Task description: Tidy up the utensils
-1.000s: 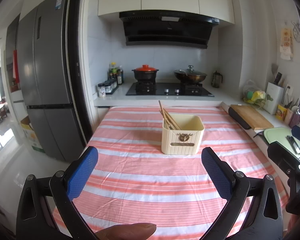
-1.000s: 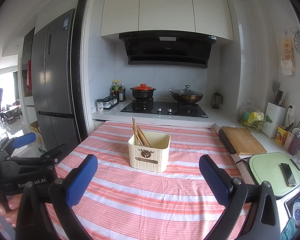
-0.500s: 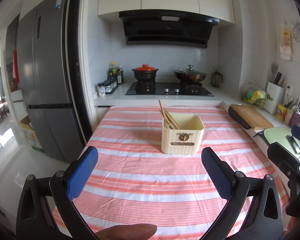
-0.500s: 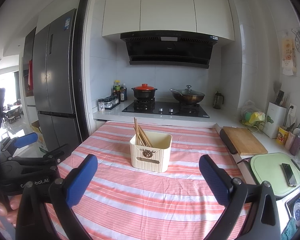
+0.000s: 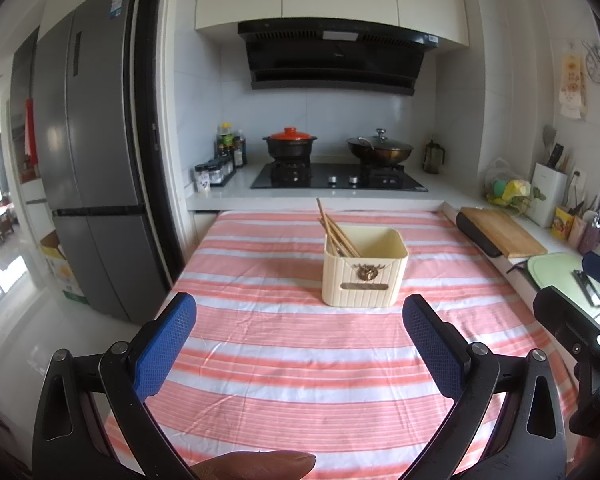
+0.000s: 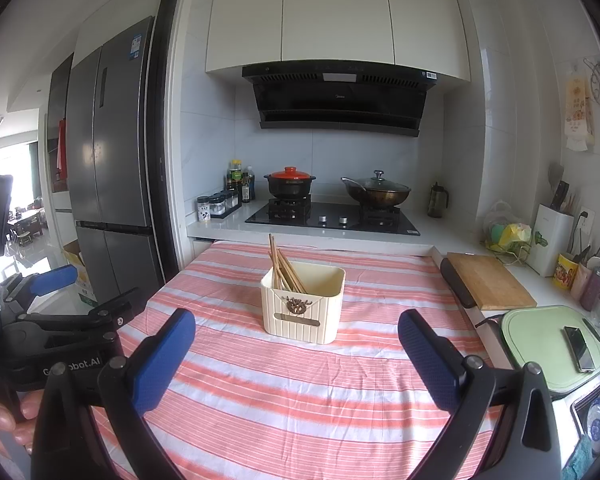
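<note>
A cream ribbed utensil box (image 5: 365, 268) (image 6: 303, 306) stands upright on the striped tablecloth (image 5: 300, 344) (image 6: 300, 396), well beyond both grippers. Several wooden chopsticks (image 5: 334, 229) (image 6: 283, 266) lean in its left side. My left gripper (image 5: 300, 336) is open, held above the table's near part with nothing between its blue pads. My right gripper (image 6: 296, 350) is open too and empty. In the right wrist view the left gripper's body (image 6: 56, 336) shows at the left with a hand (image 6: 0, 420) on it. A fingertip (image 5: 256, 465) shows at the bottom of the left wrist view.
Behind the table runs a counter with a hob (image 6: 332, 214), a red-lidded pot (image 6: 290, 184) and a wok (image 6: 376, 194). To the right lie a wooden board (image 6: 486, 284) and a green board (image 6: 544, 344) with a phone (image 6: 579, 348). A fridge (image 5: 88, 184) stands left.
The right wrist view has drifted slightly, so the box sits a little further right in it. The left gripper has not moved. Both stay open.
</note>
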The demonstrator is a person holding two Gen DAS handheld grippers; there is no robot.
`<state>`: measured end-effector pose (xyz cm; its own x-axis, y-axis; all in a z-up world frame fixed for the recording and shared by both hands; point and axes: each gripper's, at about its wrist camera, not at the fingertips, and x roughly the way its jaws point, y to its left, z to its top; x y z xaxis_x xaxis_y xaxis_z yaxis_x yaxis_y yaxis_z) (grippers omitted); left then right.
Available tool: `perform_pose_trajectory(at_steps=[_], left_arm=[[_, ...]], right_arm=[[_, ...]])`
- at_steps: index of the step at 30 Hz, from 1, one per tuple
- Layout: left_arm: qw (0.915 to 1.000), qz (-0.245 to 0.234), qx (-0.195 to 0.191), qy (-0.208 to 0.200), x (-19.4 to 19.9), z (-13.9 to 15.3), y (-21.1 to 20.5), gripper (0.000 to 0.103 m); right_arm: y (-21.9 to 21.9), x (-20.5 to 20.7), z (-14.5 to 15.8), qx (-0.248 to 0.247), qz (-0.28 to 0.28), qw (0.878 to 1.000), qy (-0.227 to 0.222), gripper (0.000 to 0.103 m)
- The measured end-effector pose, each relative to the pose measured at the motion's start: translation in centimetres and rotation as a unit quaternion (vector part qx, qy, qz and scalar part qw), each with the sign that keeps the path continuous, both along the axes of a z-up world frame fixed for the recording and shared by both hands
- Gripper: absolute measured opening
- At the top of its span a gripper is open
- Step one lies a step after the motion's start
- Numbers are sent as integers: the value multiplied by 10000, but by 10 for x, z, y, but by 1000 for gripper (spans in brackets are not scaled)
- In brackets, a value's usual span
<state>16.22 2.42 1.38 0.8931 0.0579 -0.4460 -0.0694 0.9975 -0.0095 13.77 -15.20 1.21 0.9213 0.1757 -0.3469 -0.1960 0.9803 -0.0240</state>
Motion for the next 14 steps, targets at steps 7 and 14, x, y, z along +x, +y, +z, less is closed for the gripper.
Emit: perform_pose_trajectory(at_steps=[7, 14], left_arm=[[10000, -3, 6, -5, 0, 0, -1, 103], [9999, 116, 7, -125, -3, -3, 0, 103]], right_arm=[[-1, 0, -1, 4, 14, 10000, 12, 103], [-3, -1, -4, 2, -11, 10000, 26, 103]])
